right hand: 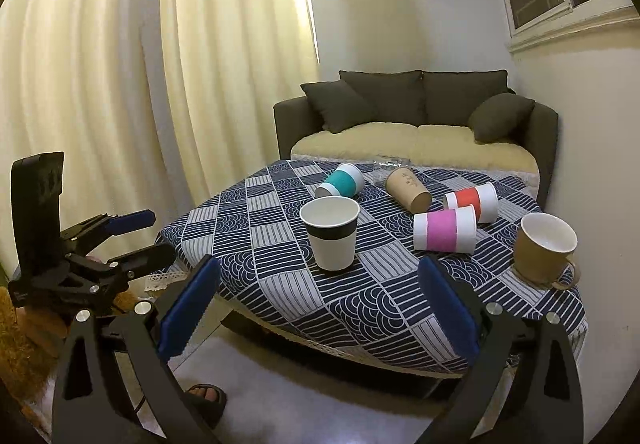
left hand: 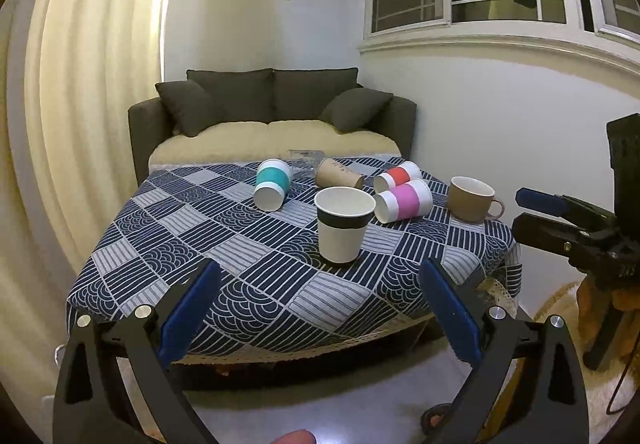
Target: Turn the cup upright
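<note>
A patterned cloth covered the tabletop [left hand: 248, 256]. A smooth paper cup [left hand: 343, 229] with a dark band stood upright near its middle, ahead of both wide-open, empty claws: left claw [left hand: 320, 308], right claw [right hand: 320, 304].

table [left hand: 256, 284] | checked cloth [left hand: 280, 256] | six cups, one mug [left hand: 470, 200]

Your table wears a navy-and-white patchwork tablecloth [left hand: 256, 264] — stripes and wave arcs. On it you have a white cup with a black band [left hand: 343, 224], a white cup with a teal band [left hand: 272, 183], a plain brown paper cup [left hand: 338, 174], a red-banded cup [left hand: 398, 176], a pink-banded cup [left hand: 404, 200] and a tan mug [left hand: 470, 199], white inside. Your gripper pads [left hand: 188, 316] are blue on black — behind, a dark olive sofa [left hand: 272, 104] and cream curtains [left hand: 88, 84].
</note>
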Demonstrator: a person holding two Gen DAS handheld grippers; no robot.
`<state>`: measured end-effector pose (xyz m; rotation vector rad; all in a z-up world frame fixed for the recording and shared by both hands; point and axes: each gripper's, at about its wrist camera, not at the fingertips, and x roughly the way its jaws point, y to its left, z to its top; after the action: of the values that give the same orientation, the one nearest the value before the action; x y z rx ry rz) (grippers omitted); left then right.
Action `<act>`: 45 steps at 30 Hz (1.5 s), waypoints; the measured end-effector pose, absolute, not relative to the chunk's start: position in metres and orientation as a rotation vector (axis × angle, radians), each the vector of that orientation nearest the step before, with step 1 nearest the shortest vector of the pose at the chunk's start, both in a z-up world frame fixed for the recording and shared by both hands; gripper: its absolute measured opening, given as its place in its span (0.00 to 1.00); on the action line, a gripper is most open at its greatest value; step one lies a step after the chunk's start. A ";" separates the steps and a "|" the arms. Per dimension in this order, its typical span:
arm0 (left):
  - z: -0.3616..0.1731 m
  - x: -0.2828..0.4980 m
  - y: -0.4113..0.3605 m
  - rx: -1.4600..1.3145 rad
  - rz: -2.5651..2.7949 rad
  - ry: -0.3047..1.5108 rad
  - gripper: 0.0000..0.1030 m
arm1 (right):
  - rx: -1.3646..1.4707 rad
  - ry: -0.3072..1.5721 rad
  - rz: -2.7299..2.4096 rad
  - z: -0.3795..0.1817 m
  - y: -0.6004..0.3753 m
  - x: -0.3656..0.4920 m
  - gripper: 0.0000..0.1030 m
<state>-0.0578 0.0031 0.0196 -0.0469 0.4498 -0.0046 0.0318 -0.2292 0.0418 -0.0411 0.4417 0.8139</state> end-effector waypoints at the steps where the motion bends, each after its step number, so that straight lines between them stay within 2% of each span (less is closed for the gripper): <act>1: 0.020 -0.058 0.004 -0.052 0.000 0.449 0.94 | -0.043 0.441 0.815 0.041 -0.228 0.032 0.95; 45: 0.017 -0.053 0.004 -0.035 0.023 0.462 0.94 | -0.035 0.459 0.837 0.035 -0.222 0.037 0.95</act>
<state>-0.0532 0.0038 0.0167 -0.0351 0.4619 0.0229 0.0375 -0.2224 0.0349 -0.0351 0.4585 0.8373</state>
